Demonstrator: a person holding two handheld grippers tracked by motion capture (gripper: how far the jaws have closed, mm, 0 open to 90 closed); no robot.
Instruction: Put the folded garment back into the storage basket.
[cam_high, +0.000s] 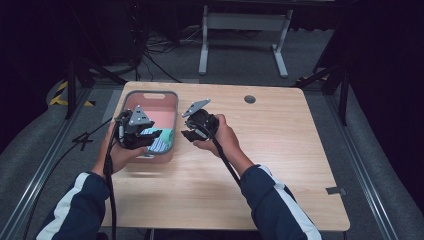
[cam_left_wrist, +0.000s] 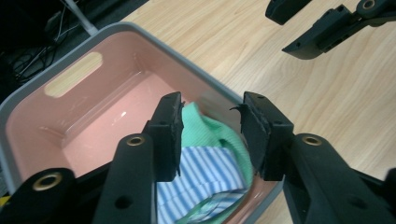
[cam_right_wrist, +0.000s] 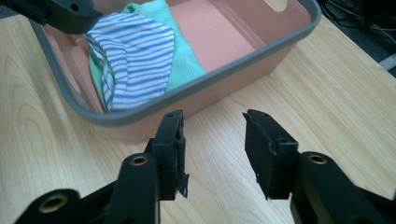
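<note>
Item: folded cloth (cam_high: 161, 139), white with blue stripes over a mint-green layer. Location: inside the pink bin (cam_high: 169, 98), bunched against the bin's near wall, at the end closest to the person; the far half of the bin floor is bare. In the right gripper view the striped part lies on top and the green part (cam_right_wrist: 184, 56) spreads out beneath it toward the bin's middle.

Container: pink bin with grey rim and a slot handle in its far wall, standing on the wooden table (cam_high: 280, 145) toward the far left corner.

Left gripper (cam_high: 150, 137): held over the near end of the bin, above the cloth; jaws apart, nothing clamped, the cloth visible in the gap below them.

Right gripper (cam_high: 189, 135): held over bare table just beside the bin's right wall; jaws apart, nothing between them.

Both grippers are carried in the person's hands, dark blue sleeves with white stripes entering from the table's near edge.
</note>
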